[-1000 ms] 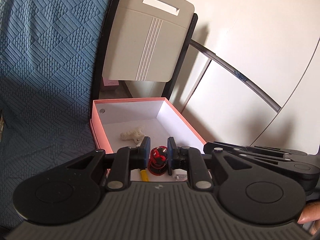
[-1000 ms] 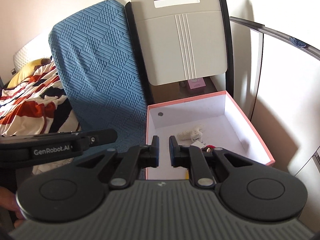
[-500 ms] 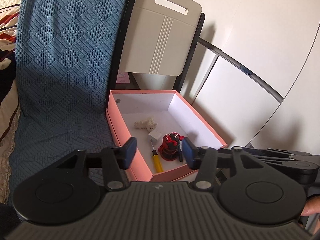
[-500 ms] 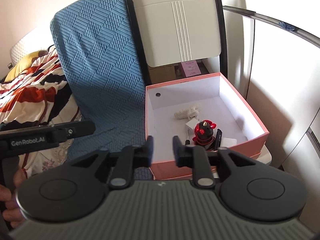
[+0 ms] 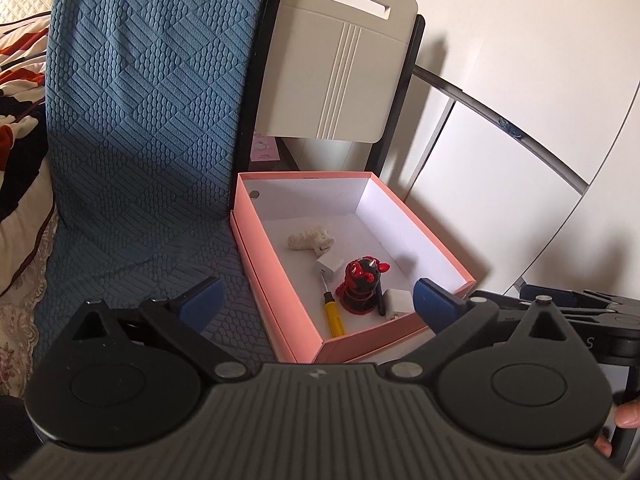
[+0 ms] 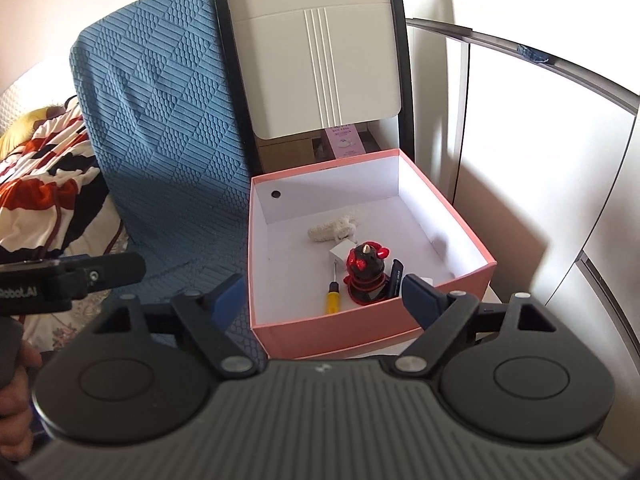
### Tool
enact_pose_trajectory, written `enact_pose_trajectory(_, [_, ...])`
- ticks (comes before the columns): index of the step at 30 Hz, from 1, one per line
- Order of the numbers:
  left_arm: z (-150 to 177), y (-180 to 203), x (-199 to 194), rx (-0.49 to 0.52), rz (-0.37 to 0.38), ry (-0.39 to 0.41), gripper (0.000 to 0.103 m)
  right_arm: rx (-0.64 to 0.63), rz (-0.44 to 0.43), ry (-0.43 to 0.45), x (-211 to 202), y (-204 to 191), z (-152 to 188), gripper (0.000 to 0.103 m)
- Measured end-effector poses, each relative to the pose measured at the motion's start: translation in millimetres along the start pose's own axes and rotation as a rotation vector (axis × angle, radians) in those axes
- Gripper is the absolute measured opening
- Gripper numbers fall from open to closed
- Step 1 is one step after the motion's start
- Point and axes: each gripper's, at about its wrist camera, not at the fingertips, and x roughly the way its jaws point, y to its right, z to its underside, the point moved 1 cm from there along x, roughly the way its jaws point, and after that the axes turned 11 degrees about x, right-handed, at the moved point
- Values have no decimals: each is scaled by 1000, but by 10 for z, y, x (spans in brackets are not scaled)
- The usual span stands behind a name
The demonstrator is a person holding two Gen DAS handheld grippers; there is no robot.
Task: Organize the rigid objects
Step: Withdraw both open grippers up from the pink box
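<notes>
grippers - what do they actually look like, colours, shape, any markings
Both match. The left gripper and right gripper have black linkage arms with silver pivot pins, ending in blue finger pads. Each has a ribbed dark grey body with two round black discs. In the right wrist view, the left unit's side shows white lettering ending "Robot.AI". No cables or sleeves are visible; only bare fingertips show.
</notes>
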Motion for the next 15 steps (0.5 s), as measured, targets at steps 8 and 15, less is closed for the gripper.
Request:
enact_pose_trajectory(8, [6,-28,4,-11,-30,-2,102,1,0,3,15,1,3,86])
enact_pose_trajectory(15, [12,-56,0,-32,-63,-10,102,-7,41,21,-10,26,9,86])
